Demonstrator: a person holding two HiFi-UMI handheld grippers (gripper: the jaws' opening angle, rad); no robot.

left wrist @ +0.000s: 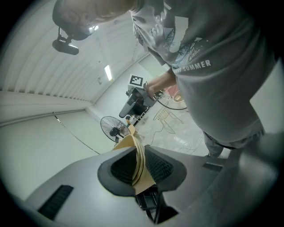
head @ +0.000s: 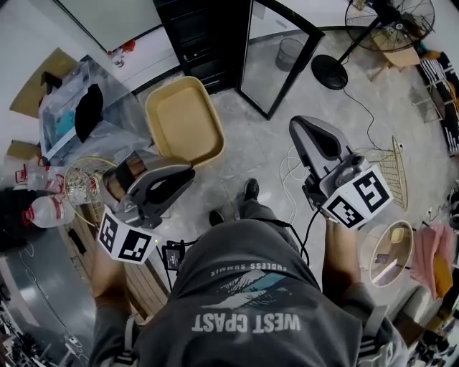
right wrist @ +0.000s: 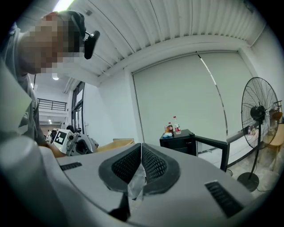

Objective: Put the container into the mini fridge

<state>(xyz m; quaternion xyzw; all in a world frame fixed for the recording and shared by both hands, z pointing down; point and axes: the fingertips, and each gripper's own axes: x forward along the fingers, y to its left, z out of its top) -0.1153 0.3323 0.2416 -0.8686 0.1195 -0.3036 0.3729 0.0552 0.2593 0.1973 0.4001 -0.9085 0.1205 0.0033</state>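
My left tongs (head: 188,172) are pinching the rim of the tan container (head: 183,118). In the left gripper view the thin edge of the container (left wrist: 129,141) sits squeezed between the two ribbed pads of those tongs (left wrist: 138,150). The container hangs in the air above the pale floor (head: 251,150), tilted, with its open side facing up towards the head camera. My right tongs (head: 301,126) are pressed together, and I see nothing gripped in them; the right gripper view shows their pads (right wrist: 153,166) meeting at the tips. They hover well apart from the container, off to its right. The black mini fridge (head: 201,36) stands ahead with its glass door (head: 276,57) swung open, and the container is near it but outside. A standing fan (head: 391,18) is off to the right.
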